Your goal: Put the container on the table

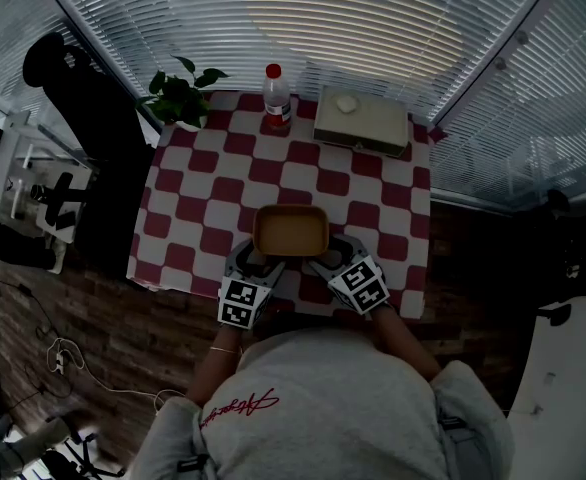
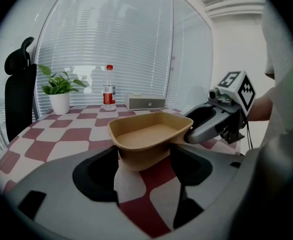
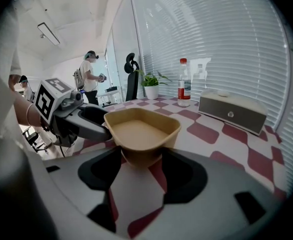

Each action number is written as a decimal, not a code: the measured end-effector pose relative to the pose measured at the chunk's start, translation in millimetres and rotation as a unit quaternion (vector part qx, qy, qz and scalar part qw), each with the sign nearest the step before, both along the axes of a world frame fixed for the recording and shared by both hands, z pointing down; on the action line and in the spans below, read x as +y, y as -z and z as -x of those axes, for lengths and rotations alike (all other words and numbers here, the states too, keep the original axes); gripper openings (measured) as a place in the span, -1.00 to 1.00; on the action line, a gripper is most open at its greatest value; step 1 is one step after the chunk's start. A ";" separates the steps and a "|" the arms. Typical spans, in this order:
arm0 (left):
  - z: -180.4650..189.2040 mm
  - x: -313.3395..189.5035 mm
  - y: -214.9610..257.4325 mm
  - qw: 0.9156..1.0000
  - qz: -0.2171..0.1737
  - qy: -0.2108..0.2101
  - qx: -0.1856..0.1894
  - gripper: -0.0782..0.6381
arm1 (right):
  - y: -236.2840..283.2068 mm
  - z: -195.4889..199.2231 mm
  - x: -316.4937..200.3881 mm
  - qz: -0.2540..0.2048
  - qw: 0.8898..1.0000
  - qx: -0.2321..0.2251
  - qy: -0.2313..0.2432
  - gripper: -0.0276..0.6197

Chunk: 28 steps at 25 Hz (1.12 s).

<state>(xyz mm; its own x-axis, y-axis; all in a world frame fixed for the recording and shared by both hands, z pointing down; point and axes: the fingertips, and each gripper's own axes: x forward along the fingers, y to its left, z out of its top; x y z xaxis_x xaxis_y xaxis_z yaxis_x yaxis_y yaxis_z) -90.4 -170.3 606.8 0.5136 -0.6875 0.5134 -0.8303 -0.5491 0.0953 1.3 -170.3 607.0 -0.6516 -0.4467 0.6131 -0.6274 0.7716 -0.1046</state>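
While clasped, one container (image 1: 291, 230), two tongs (image 1: 264, 262) (image 1: 320, 260)

Left gripper (image 1: 253, 263) and right gripper (image 1: 325, 256) side by side at lower centre of the head view, both tilted downward and converging, jaws set wide, each clamped on a near corner of the container (image 1: 291, 230), left forearm (image 1: 218, 360) and right forearm (image 1: 401, 334) bare just below them

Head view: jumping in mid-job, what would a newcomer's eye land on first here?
The tan container stands out first, near the front edge of the red-and-white checked table, with the left claw and the right claw each closed on one of its near corners. Along the far edge stand a potted plant, a red-capped bottle and a pale box.
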 end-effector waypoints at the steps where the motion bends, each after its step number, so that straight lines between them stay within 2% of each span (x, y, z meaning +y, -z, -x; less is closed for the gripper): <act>1: 0.2 0.0 -0.3 1.000 0.000 0.000 0.000 0.12 | 0.8 0.5 -0.4 0.000 1.000 0.000 0.000 -0.10; 28: 1.7 5.9 -12.5 1.000 0.016 0.002 -0.001 0.12 | -13.7 -1.2 4.8 0.012 1.000 0.013 -0.001 -0.10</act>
<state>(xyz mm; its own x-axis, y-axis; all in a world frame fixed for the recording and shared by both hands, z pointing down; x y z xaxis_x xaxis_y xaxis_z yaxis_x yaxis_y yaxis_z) -92.0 -164.4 619.3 0.5094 -0.6723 0.5372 -0.8328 -0.5424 0.1108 2.5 -165.5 620.7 -0.6341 -0.4333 0.6404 -0.6318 0.7679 -0.1059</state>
